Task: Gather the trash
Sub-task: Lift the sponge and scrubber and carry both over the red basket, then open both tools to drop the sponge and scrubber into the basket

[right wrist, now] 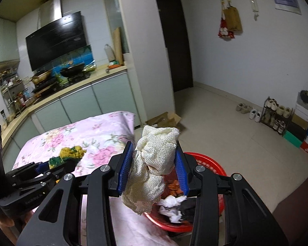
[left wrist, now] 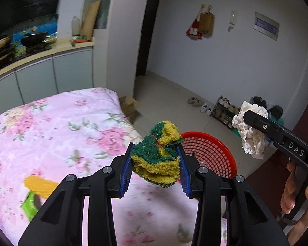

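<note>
My left gripper (left wrist: 156,153) is shut on a worn green and yellow scouring sponge (left wrist: 157,153) and holds it above the edge of the pink floral table cover (left wrist: 51,127), just left of the red mesh basket (left wrist: 211,151). My right gripper (right wrist: 155,160) is shut on a crumpled cream mesh cloth (right wrist: 154,164) and holds it over the red basket (right wrist: 207,164), which holds crumpled white paper (right wrist: 171,205) and brownish scraps. The right gripper with its cloth (left wrist: 249,131) shows in the left wrist view, the left gripper with the sponge (right wrist: 69,153) in the right wrist view.
A yellow object (left wrist: 41,186) and a green object (left wrist: 29,207) lie on the table cover at left. A cardboard box (right wrist: 166,119) sits on the floor beyond the table. A shoe rack (right wrist: 275,114) and stacked shoe boxes (right wrist: 306,131) stand by the right wall. Kitchen counter (right wrist: 71,84) behind.
</note>
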The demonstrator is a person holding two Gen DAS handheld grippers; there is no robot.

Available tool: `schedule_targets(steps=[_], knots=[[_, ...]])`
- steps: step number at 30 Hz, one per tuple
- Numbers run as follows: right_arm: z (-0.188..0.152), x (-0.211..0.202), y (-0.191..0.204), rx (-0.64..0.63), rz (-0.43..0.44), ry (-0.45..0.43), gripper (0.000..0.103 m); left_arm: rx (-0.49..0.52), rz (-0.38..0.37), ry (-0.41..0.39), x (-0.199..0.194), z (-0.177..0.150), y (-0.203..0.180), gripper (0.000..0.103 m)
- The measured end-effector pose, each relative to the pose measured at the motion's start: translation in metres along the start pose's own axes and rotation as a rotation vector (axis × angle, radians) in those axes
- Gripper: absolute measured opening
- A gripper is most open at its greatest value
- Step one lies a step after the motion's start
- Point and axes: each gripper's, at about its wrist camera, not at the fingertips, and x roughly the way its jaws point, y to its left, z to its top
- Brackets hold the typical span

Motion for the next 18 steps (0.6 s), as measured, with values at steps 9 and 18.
schedule_targets(steps=[9,18], knots=[[-0.012,0.012,-0.047,0.076,-0.083,0.043,0.039,0.053,-0.075,0.078,0.048,-0.002,-0.044,0.038],[-0.020,0.037,-0.071,0.135,-0.096,0.117,0.039,0.094,-0.113,0.151,0.091,-0.009,-0.074,0.038]])
